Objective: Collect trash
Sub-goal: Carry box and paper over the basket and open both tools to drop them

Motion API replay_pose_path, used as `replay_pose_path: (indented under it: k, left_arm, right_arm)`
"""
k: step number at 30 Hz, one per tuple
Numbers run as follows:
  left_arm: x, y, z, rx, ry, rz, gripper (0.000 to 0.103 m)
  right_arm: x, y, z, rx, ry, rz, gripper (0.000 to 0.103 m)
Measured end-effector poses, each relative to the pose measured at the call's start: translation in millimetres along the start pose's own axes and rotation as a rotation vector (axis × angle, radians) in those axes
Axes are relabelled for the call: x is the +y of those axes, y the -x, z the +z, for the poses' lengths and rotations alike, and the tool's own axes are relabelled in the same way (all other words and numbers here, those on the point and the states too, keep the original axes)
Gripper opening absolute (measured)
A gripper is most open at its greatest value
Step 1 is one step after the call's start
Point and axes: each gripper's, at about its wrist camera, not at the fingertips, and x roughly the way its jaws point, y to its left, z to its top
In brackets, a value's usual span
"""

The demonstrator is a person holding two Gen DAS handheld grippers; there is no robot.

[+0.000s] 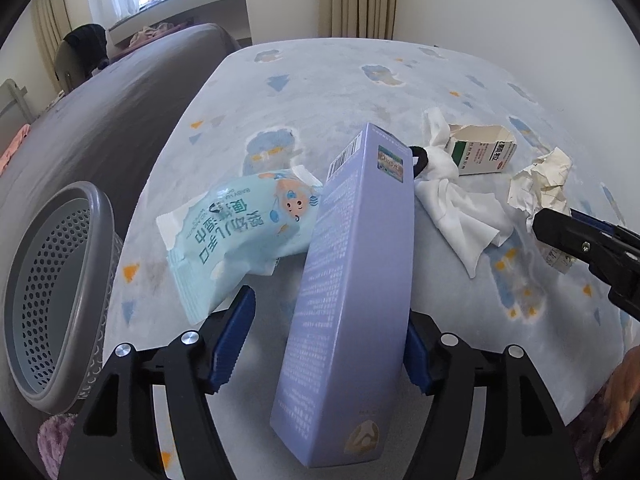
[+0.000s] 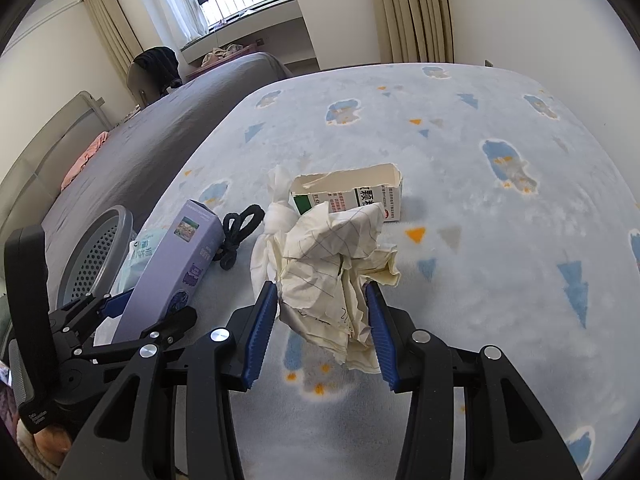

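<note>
Box (image 1: 352, 280) stands between the wide-open left gripper (image 1: 328, 344), bin (image 1: 60, 292) waiting at nine o'clock, while the right gripper (image 2: 320, 332) pinches crumpled paper (image 2: 336, 276), ready to carry.

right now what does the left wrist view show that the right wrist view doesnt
Only the left wrist view: the whole printed face of the wipes pack and the open left gripper around the purple box.

Only the right wrist view: the right gripper shut on the crumpled paper, and the full black hair tie.

Both: the box, grey basket, white cloth, torn carton, blue blanket.
</note>
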Motion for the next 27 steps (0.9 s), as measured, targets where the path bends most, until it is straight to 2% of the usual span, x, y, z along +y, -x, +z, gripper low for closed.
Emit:
replay_pose_path:
  k: [3, 5, 11, 18, 27]
  left_arm:
    - [-4, 0, 4, -0.012, 0.0, -0.004, 0.063]
    - [-6, 0, 4, -0.006, -0.003, -0.021, 0.046]
    - [-4, 8, -2, -0.012, 0.003, -0.049, 0.036]
    - [15, 30, -9, -0.039, 0.048, -0.048, 0.035]
    - [56, 62, -19, -0.116, 0.108, -0.026, 0.035]
  right_arm:
    - [0, -1, 0, 0.001, 0.002, -0.001, 0.043]
    - [0, -1, 0, 0.002, 0.004, -0.002, 0.043]
    - [1, -1, 0, 0.002, 0.007, -0.001, 0.043]
    - [5, -1, -1, -0.002, 0.015, -0.001, 0.043]
    - [23, -2, -8, -0.006, 0.026, -0.042, 0.043]
